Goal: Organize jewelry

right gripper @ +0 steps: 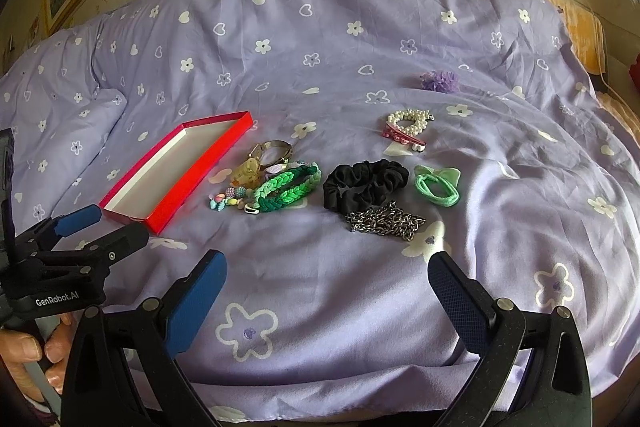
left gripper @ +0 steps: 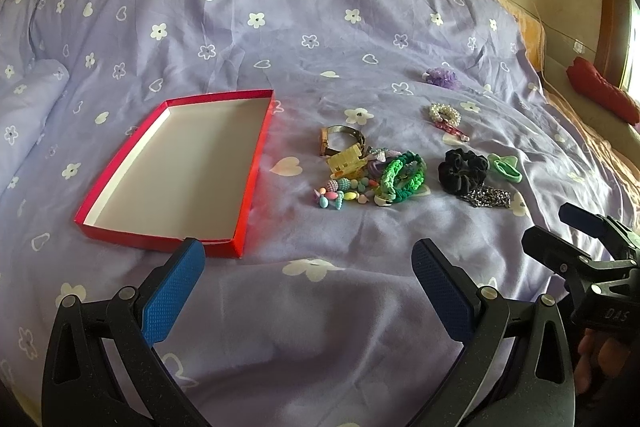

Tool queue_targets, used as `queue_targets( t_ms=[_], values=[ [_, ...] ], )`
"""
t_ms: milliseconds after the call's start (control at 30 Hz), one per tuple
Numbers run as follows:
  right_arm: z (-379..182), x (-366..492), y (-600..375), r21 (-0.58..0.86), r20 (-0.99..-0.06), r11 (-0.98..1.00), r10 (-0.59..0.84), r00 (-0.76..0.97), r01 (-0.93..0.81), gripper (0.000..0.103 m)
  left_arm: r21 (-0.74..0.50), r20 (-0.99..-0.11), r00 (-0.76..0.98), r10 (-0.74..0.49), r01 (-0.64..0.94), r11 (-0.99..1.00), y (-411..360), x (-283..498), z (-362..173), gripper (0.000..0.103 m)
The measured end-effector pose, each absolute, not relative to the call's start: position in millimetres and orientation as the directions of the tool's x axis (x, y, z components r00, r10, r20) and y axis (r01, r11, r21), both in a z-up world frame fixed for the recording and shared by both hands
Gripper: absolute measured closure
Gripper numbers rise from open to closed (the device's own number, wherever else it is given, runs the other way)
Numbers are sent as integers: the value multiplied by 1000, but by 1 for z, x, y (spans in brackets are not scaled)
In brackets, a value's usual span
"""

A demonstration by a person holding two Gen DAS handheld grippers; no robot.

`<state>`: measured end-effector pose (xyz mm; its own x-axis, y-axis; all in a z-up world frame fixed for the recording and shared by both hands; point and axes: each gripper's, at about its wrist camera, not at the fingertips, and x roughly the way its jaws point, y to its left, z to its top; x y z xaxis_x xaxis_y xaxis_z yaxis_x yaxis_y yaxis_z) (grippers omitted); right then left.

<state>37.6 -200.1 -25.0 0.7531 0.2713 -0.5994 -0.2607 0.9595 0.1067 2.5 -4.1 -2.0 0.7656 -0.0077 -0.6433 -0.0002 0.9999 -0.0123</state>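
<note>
Both grippers hang low over the quilt (right gripper: 320, 287), the left gripper (left gripper: 308, 267) and right gripper (right gripper: 328, 279) each spread wide and holding nothing. Ahead on the left lies the red box (left gripper: 256, 163), showing only its white floor. Just right of it sits a heap: watch (right gripper: 274, 149), yellow clip (left gripper: 346, 163), pastel beads (left gripper: 340, 193), green braided bands (right gripper: 288, 189). Further right are a black scrunchie (right gripper: 364, 183) touching a chain (right gripper: 386, 221), a green tie (right gripper: 438, 187), a pearl bracelet (right gripper: 410, 121) and, well behind, a purple scrunchie (right gripper: 440, 81).
</note>
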Motion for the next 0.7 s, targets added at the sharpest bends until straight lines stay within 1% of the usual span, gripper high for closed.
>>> queue_targets(
  t_ms=[400,600,700],
  values=[
    [-22,51,-212,151,-622,958,283,730,-243,1,-62,-686,726,-54,16,998,1,25,-5,0],
    [-22,68,-222,194,-645,956,294,705,-221,3,-128,-720,684,-118,36,991,6,47,-5,0],
    [-21,76,-224,211,-653,953,304,694,-219,3,-143,-726,675,-130,37,989,9,59,-4,1]
  ],
)
